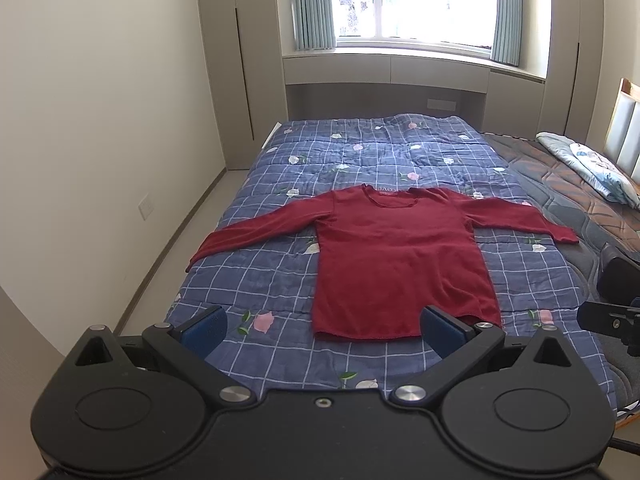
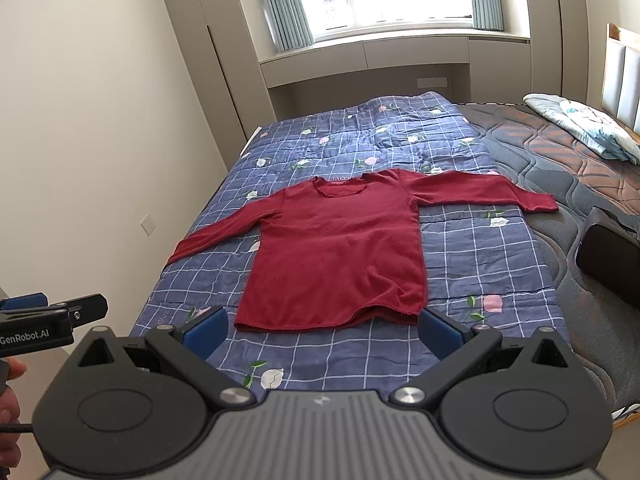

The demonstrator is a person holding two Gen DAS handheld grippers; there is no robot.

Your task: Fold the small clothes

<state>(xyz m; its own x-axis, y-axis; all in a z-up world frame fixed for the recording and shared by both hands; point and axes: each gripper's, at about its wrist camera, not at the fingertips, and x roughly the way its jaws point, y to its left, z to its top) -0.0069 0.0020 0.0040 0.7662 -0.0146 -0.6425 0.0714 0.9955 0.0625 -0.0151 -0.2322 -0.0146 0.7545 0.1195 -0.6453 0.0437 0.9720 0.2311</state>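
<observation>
The red top (image 1: 400, 264) lies flat on the quilt (image 1: 256, 280), sleeves spread, hem nearest. Both the left gripper (image 1: 324, 330) and right gripper (image 2: 324, 330) hang above the hem, jaws wide apart, holding nothing. Best to pinch a sleeve cuff and shoulder together, folding inward without dragging the body.

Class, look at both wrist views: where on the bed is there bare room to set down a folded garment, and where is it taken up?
Free: the quilt between the shirt collar and the window end; the strip between the hem and the near edge; the mattress between quilt and pillow. Taken: the middle, where body and spread sleeves span the quilt, and the black object on the mattress.
</observation>
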